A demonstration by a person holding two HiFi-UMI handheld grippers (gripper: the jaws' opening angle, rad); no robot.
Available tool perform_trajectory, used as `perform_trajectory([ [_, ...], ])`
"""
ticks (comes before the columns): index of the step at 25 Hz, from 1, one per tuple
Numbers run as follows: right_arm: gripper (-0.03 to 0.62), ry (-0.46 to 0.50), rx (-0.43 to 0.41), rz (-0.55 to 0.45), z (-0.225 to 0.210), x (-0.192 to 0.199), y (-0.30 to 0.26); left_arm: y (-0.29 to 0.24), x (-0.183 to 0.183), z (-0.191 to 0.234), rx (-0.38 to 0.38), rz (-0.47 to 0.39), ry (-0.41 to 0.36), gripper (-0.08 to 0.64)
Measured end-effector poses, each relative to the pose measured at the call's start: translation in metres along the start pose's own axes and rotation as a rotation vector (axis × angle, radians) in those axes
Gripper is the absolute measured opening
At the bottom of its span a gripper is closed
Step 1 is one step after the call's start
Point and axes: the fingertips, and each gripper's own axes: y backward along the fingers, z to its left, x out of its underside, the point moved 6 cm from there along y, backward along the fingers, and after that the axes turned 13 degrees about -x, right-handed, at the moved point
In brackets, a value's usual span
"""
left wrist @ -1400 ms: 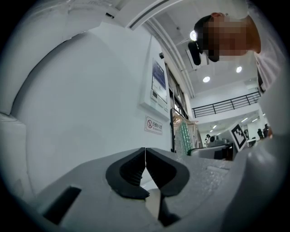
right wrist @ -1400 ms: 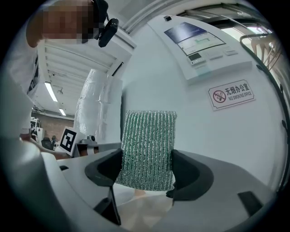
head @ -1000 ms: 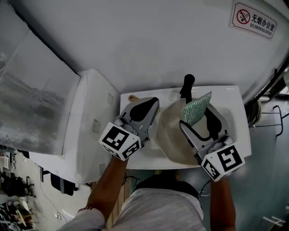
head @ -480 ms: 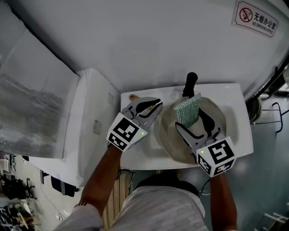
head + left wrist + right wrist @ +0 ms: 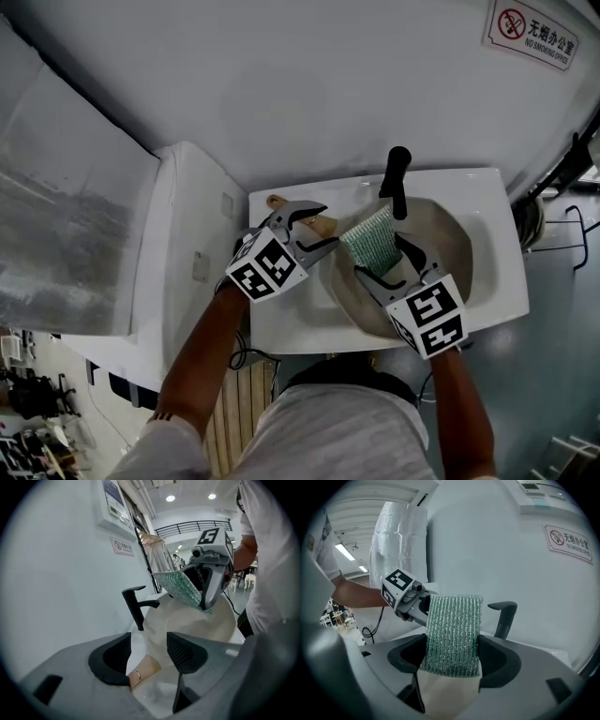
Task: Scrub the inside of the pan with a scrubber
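A beige pan (image 5: pixel 448 251) lies in the white sink (image 5: pixel 497 281), its wooden handle (image 5: pixel 277 202) pointing left. My left gripper (image 5: pixel 328 225) is over that handle. Its jaws have just been opening and now stand open, with the handle (image 5: pixel 143 670) between them and untouched. My right gripper (image 5: pixel 380 261) is shut on a green scrubber (image 5: pixel 367 239), which hangs over the pan's left side. The scrubber (image 5: pixel 453 634) stands upright between the pads in the right gripper view, with the pan (image 5: pixel 187 620) beneath it.
A black faucet (image 5: pixel 396 180) stands at the sink's back edge, just behind the pan. A white plastic-covered unit (image 5: pixel 178 253) adjoins the sink on the left. The white wall behind carries a no-smoking sign (image 5: pixel 530 36).
Both grippers have come down toward the sink. The left gripper's jaws went from shut to open over the pan handle. The scrubber moved down and left over the pan.
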Motion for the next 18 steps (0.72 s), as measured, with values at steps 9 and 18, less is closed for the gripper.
perform_trajectory([
  [9, 0.339, -0.021, -0.005, 0.189, -0.004, 0.025, -0.029, -0.019, 0.032, -0.008, 0.170, 0.177, -0.286, 0.287],
  [18, 0.340, -0.085, 0.080, 0.376, -0.025, 0.054, -0.053, -0.041, 0.064, -0.004, 0.205, 0.303, -0.472, 0.302],
])
